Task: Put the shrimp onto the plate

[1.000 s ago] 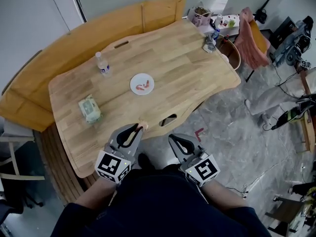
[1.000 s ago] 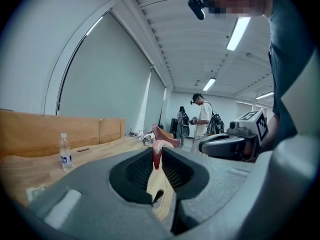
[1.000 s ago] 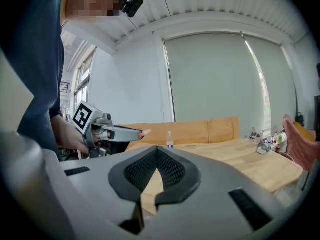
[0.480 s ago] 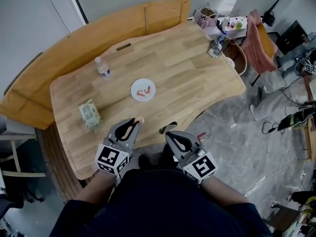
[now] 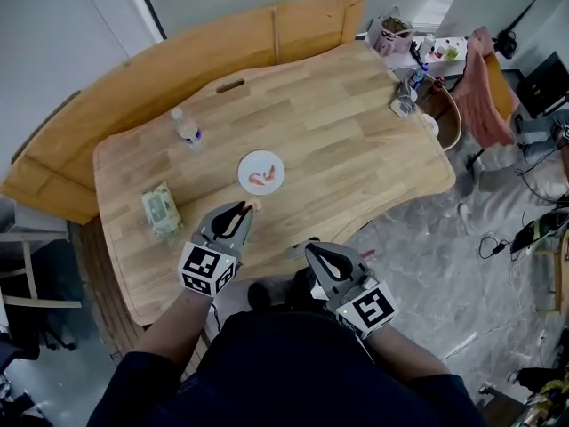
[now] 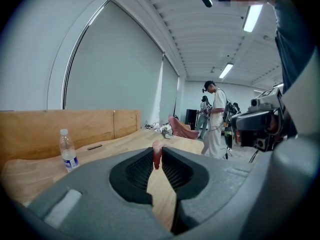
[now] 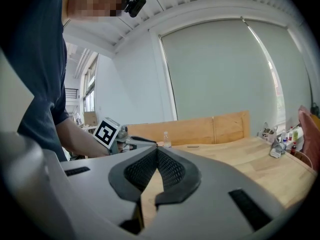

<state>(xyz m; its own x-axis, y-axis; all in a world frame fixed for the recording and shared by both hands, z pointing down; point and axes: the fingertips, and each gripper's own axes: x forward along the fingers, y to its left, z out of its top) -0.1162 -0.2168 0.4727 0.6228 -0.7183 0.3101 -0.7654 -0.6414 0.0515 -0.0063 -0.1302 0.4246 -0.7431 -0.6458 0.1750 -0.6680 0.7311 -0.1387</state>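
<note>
Head view shows the left gripper [image 5: 242, 213] carried forward from the table's near edge over the last second, so its tips now sit just short of the plate [image 5: 276, 160] instead of well apart from it. The left gripper view shows its jaws clamped on a shrimp [image 6: 157, 155], a pink piece held upright at the very tips, above the table [image 5: 356, 132] rather than on it. A second shrimp [image 5: 259, 181] already lies on the plate, which has not moved on the table. The right gripper [image 5: 315, 251] hangs off the table's near edge, much as before, with its jaws together and nothing between them. The carry looks close to done: what is left is probably a short reach over the rim and a release. The pinch is only at the tips, so the shrimp could slip if jolted. Little writing can be read. The bottle [image 5: 186, 128] has a blue and white label and the green packet [image 5: 161, 208] bears print, both too small to make out. The cubes on the grippers show only black-and-white square patterns, no words.
</note>
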